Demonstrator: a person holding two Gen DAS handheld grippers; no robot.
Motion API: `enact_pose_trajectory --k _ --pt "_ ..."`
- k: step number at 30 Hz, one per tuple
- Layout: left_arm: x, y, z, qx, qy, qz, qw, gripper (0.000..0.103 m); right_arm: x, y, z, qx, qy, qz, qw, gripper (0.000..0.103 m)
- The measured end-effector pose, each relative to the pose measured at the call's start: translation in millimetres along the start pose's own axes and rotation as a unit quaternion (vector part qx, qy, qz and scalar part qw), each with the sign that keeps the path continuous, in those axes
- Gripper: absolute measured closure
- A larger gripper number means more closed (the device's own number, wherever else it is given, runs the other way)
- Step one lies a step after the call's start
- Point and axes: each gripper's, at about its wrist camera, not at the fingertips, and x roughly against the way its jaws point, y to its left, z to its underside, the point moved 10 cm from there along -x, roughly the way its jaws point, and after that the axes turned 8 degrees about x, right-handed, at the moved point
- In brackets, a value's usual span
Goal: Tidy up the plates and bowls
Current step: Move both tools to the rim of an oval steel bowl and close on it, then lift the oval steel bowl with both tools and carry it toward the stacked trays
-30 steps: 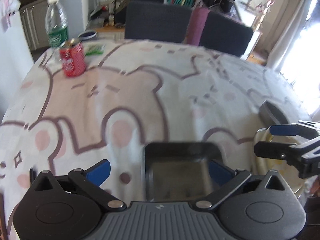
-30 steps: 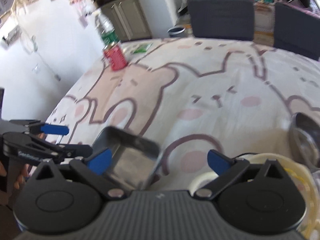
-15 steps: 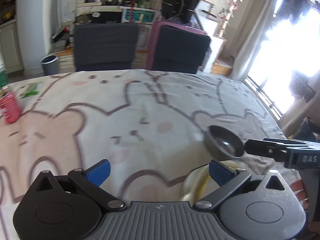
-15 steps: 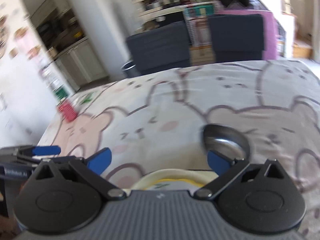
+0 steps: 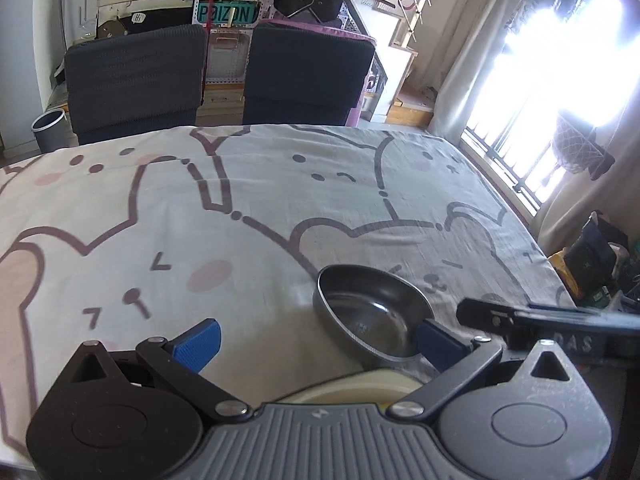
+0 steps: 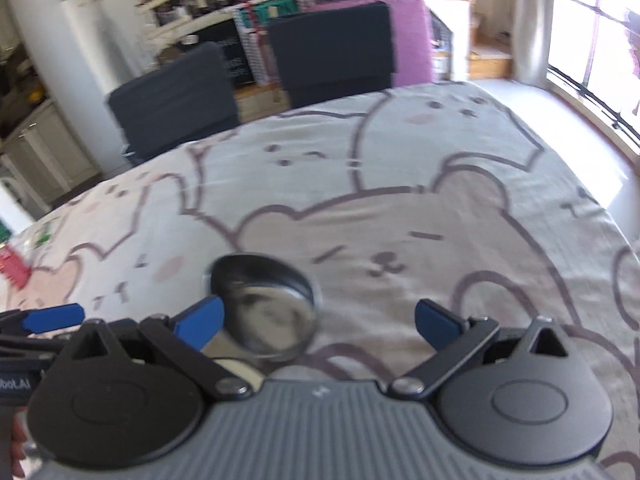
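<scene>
A round metal bowl [image 5: 372,312] sits on the bear-print tablecloth, just ahead of my left gripper [image 5: 316,340], whose right blue pad overlaps its near rim; the jaws stand wide open and empty. A cream plate [image 5: 352,390] lies under that gripper's nose. In the right wrist view the same bowl [image 6: 266,308] is blurred, left of centre, beside the left pad of my open right gripper [image 6: 318,322]. A sliver of the cream plate [image 6: 240,372] shows below it. The right gripper [image 5: 560,320] also appears at the left view's right edge.
The tablecloth [image 5: 240,208] stretches far ahead. Two dark chairs [image 5: 136,80] stand at the far edge, with a bright window [image 5: 560,60] on the right. A red can [image 6: 12,268] sits at the table's far left. The other gripper [image 6: 44,320] is beside mine.
Both views have swung right, away from the can, the bottle and the dark square tray. The metal bowl and cream plate now lie directly in front. Both grippers stay open.
</scene>
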Motion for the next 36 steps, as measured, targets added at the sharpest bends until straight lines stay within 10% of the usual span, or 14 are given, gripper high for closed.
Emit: enact_pose_trajectory --k 8,13,21,28,36 --pt "-32 -1 -11 -0.012 0.017 -0.005 0.9998 0.012 -33 -18 5 -0.017 0.034 -0.02 0.999 0.0" --pt "-52 -3 -14 -0.001 0.04 0.006 0.9992 0.041 -45 -14 4 -0.052 0.055 -0.068 0.995 0.034" --pt "-78 -7 -12 0.014 0.059 0.015 0.998 0.055 -58 -1 9 -0.057 0.088 -0.082 0.991 0.06" --pt "-88 -7 -6 0.011 0.071 -0.008 0.9974 0.09 -67 5 15 -0.043 0.1 -0.082 0.991 0.088" --pt "-78 -3 -14 0.018 0.054 -0.006 0.9984 0.095 -62 5 11 -0.04 0.093 -0.084 0.991 0.092"
